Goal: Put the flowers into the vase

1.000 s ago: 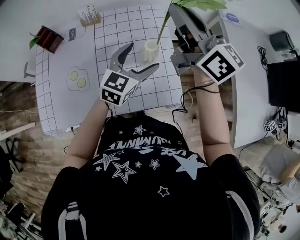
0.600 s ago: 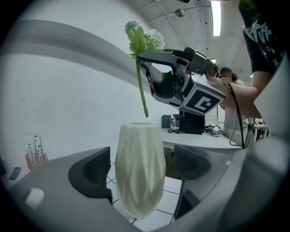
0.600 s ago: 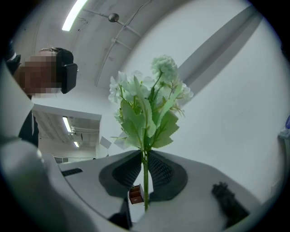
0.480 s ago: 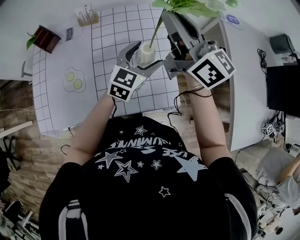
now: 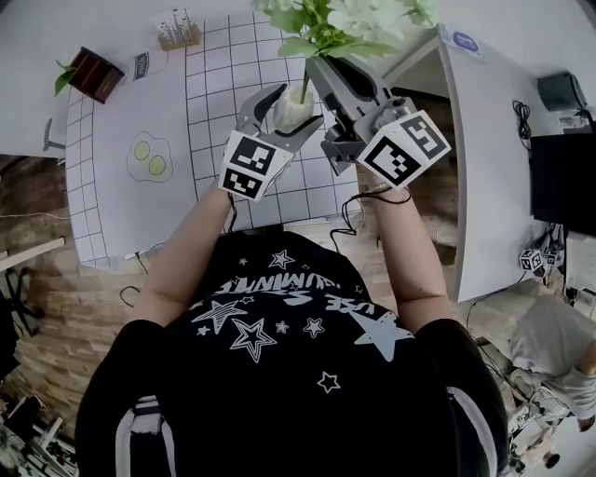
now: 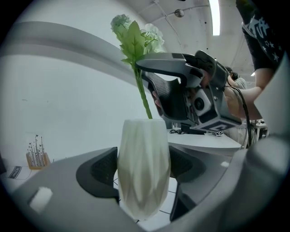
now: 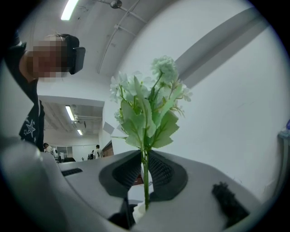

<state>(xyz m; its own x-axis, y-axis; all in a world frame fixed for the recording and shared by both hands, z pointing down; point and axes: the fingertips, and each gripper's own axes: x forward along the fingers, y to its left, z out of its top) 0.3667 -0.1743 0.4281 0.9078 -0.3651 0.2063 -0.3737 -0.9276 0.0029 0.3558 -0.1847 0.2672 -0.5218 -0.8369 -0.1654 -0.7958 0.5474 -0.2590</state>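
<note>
A white faceted vase (image 5: 290,112) stands on the gridded mat. My left gripper (image 5: 294,105) reaches around it; its jaws are closing, one on each side of the vase (image 6: 144,167), and the pads come close to its walls. My right gripper (image 5: 315,67) is shut on the thin green stem (image 7: 145,181) of a bunch of pale green and white flowers (image 5: 340,19). The bunch stands upright above the vase. The stem's lower end runs down into the vase's mouth (image 7: 138,210). In the left gripper view the stem (image 6: 144,99) rises out of the vase, with the right gripper just behind it.
The mat (image 5: 214,56) carries a fried-egg print (image 5: 149,156). A brown pot with a leaf (image 5: 90,73) and a small wooden holder (image 5: 177,33) sit at the far left. A white desk (image 5: 494,140) with a black device (image 5: 559,88) stands to the right.
My right gripper has come down with the flowers, bringing the stem into the vase. My left gripper has slid forward around the vase and its jaws have narrowed.
</note>
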